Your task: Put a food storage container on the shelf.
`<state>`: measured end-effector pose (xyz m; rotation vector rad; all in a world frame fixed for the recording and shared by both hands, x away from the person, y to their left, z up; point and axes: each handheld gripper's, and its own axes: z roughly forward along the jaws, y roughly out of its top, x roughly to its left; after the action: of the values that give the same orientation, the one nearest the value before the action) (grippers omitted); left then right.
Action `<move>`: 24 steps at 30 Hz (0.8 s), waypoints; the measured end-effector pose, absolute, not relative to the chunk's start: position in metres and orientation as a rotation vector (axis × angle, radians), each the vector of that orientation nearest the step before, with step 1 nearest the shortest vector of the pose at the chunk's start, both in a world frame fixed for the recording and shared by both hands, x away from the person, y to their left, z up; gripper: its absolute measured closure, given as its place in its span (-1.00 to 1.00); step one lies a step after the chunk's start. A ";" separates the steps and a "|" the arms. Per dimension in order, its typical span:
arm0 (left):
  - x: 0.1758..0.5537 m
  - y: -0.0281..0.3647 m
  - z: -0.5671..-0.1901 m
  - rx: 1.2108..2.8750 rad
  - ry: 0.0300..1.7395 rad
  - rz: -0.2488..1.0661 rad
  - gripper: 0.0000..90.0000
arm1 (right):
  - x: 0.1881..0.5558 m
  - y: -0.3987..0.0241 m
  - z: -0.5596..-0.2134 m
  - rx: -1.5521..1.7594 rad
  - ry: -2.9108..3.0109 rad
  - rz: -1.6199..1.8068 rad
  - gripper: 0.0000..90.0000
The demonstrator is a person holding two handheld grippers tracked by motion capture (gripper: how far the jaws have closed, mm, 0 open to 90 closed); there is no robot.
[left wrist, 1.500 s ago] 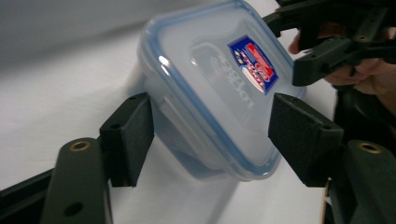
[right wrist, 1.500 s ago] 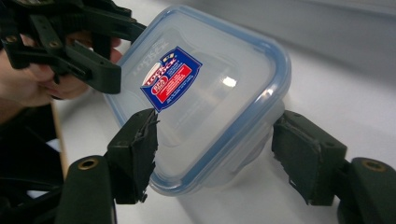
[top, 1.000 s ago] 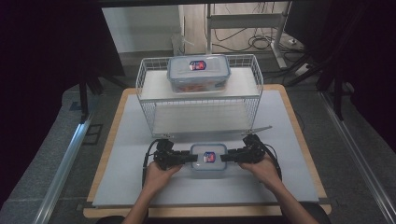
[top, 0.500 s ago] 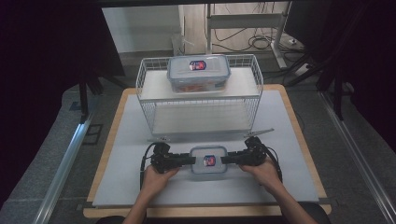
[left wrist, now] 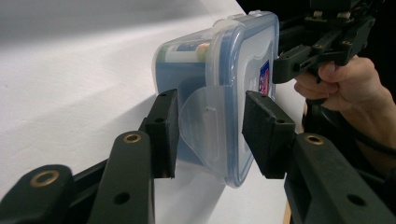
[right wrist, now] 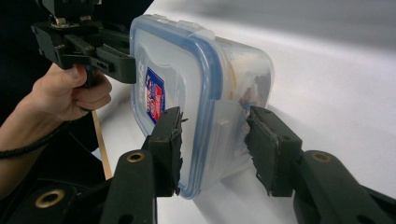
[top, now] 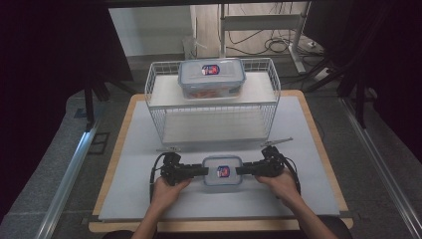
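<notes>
Left gripper [top: 198, 171] sits at the left short end of the small lidded container [top: 222, 173], person's left hand [top: 166, 188] behind it. In the left gripper view the jaws have just been closing around the clear latch flap [left wrist: 201, 122] at that end – one pad against the blue-rimmed lid [left wrist: 247, 70], the other against the tub's side below the flap. Contact looks snug on the lid side; on the tub side it is hard to tell if the pad fully presses.

The container lies flat on the white table mat [top: 124, 199] directly between the two grippers, red-and-blue label [top: 223, 172] up, nothing else touching it.

Right gripper [top: 247, 170] mirrors this at the right short end, right hand [top: 281, 181] behind it. In the right gripper view its jaws have also just been closing, straddling the lid rim [right wrist: 205, 84] and latch – the lid-side pad touches the rim, the tub-side pad stands just beside the wall with a thin gap showing.

Well beyond both grippers stands a white wire rack [top: 271, 107], with a second lidded container [top: 211, 78] on its top shelf.
</notes>
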<state>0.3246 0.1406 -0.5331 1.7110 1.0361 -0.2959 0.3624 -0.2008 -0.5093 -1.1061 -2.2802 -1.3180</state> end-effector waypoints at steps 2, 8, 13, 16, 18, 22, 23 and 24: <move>0.324 0.140 -0.533 1.694 1.051 -0.298 0.27 | 0.363 -0.201 -0.510 -1.123 -2.265 -1.316 0.23; 0.324 0.142 -0.531 1.659 1.063 -0.305 0.27 | 0.361 -0.201 -0.508 -1.134 -2.250 -1.336 0.24; 0.326 0.147 -0.525 1.618 1.058 -0.325 0.27 | 0.361 -0.204 -0.503 -1.119 -2.194 -1.391 0.30; 0.327 0.148 -0.515 1.635 1.042 -0.295 0.27 | 0.363 -0.204 -0.496 -1.107 -2.178 -1.424 0.30; 0.327 0.149 -0.511 1.635 1.038 -0.290 0.27 | 0.364 -0.204 -0.492 -1.101 -2.181 -1.431 0.30; 0.330 0.150 -0.501 1.636 1.027 -0.275 0.27 | 0.366 -0.202 -0.484 -1.093 -2.194 -1.444 0.30; 0.330 0.150 -0.501 1.636 1.027 -0.275 0.27 | 0.366 -0.202 -0.484 -1.093 -2.194 -1.444 0.30; 0.331 0.150 -0.497 1.636 1.025 -0.268 0.27 | 0.367 -0.202 -0.481 -1.091 -2.195 -1.448 0.30</move>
<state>0.3308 0.1502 -0.4972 1.6356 1.0252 -0.2677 0.3669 -0.2019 -0.4809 -1.0906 -2.1950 -1.4475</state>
